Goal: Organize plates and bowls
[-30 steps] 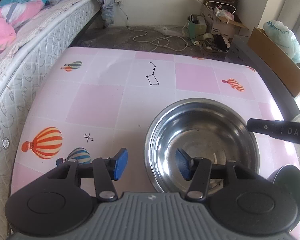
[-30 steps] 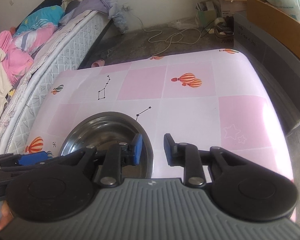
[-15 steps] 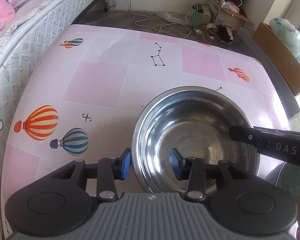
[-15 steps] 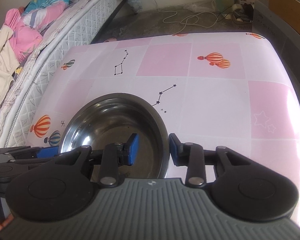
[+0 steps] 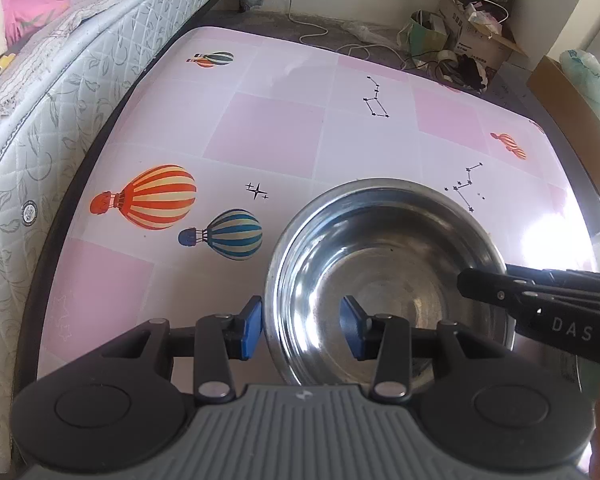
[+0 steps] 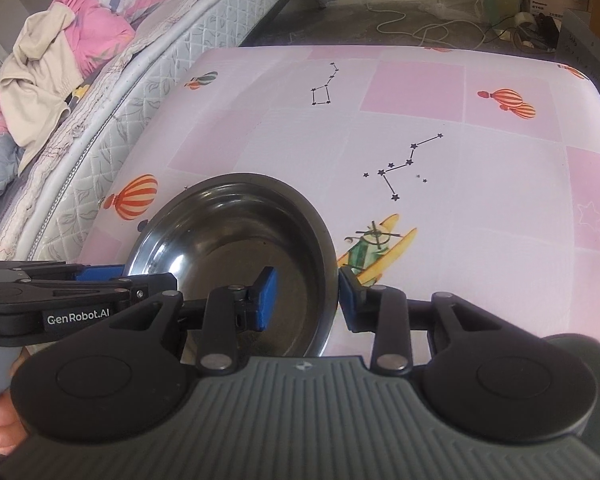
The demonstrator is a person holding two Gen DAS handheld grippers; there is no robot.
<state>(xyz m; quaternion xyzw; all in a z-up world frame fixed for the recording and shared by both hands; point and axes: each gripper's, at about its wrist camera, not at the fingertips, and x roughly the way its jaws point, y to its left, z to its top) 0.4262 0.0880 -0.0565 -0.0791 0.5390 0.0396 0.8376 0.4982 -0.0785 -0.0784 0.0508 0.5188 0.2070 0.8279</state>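
Bowl between my two grippers

My left gripper (image 5: 302, 326) and right gripper (image 6: 306, 298) each straddle the bowl (image 5: 384, 276) rim on opposite sides, jaws loose, not squeezing.

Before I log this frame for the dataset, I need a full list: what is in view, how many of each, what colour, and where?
steel bowl: one, silver, on the table's near part, its rim between the pads of both grippers
table: one, pink and white checks with balloon and star prints, beside the mattress
mattress: one, white quilted, along the table's left side
bedding and clothes: a heap, pink, cream, blue, on the mattress
cardboard boxes: several, brown, on the floor past the table's far right corner
white cable: one, on the floor behind the table
left gripper: black, blue pads, straddles the bowl's left rim
right gripper: black, blue pads, straddles the bowl's right rim
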